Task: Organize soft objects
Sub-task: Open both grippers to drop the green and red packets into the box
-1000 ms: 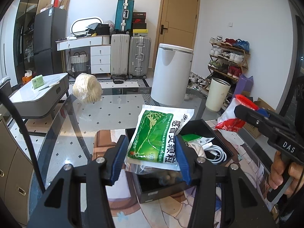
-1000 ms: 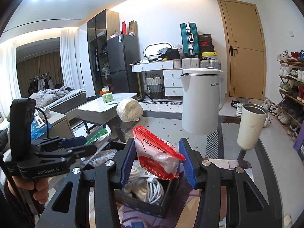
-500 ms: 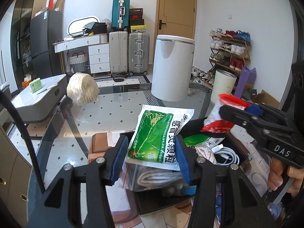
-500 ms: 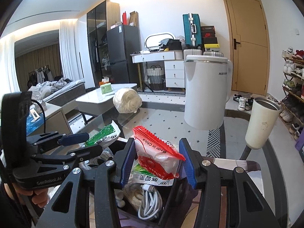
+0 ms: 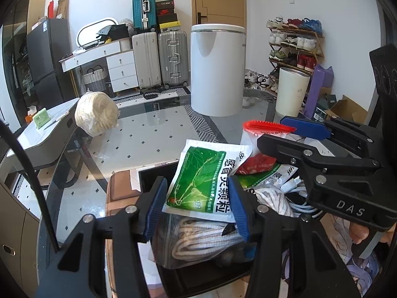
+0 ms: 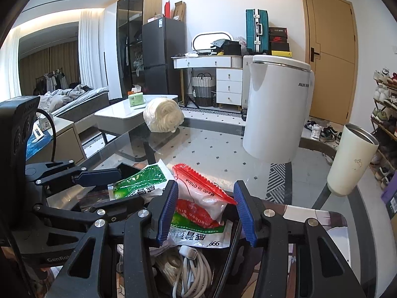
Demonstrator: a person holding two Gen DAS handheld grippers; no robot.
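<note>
Gripping a green sachet (image 5: pixel 198 181), the left gripper (image 5: pixel 197 207) hides what the right gripper (image 6: pixel 206 208) pinches (a red-topped packet (image 6: pixel 201 196)).

black box (image 5: pixel 148 176) mostly buried under packets, red packet (image 5: pixel 258 160) half behind right tool (image 5: pixel 285 134) (small print unreadable)

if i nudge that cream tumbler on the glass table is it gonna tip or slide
The cream tumbler looks tall and narrow at its base, so a high nudge would probably tip it. On the smooth glass table a low push would likely slide it. Its top appears open; whether anything is inside cannot be seen.
</note>
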